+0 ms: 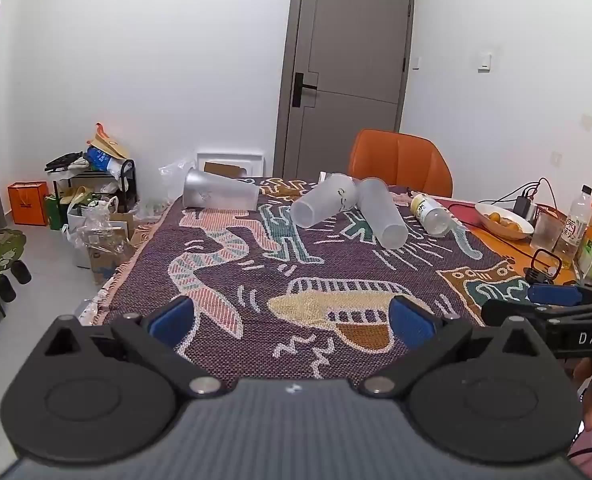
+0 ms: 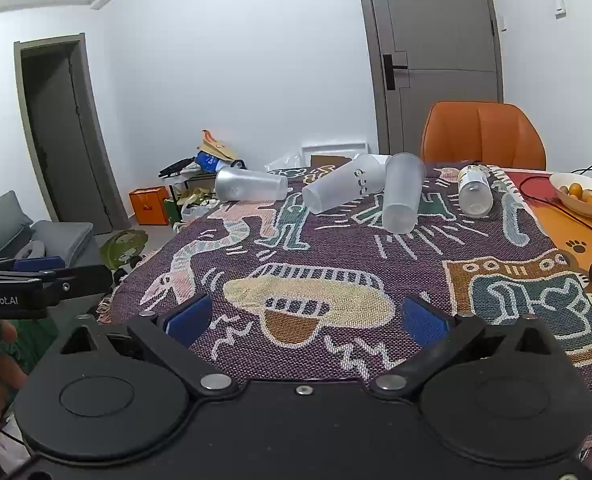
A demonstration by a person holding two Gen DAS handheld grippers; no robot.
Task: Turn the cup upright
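Observation:
Three frosted plastic cups lie on their sides at the far end of the patterned cloth. The left cup [image 1: 218, 194] [image 2: 252, 189] lies alone near the far left edge. The middle cup [image 1: 323, 205] [image 2: 343, 188] and the right cup [image 1: 383, 212] [image 2: 401, 198] touch each other. My left gripper [image 1: 292, 322] is open and empty over the near part of the cloth. My right gripper [image 2: 303, 320] is open and empty, also near the front edge, far from the cups. Each gripper shows at the edge of the other's view.
A small bottle [image 1: 431, 214] [image 2: 475, 192] lies on its side right of the cups. A white bowl of fruit [image 1: 503, 220] [image 2: 583, 194], cables, a glass and bottles stand on the orange table at the right. An orange chair [image 1: 399, 162] stands behind the table.

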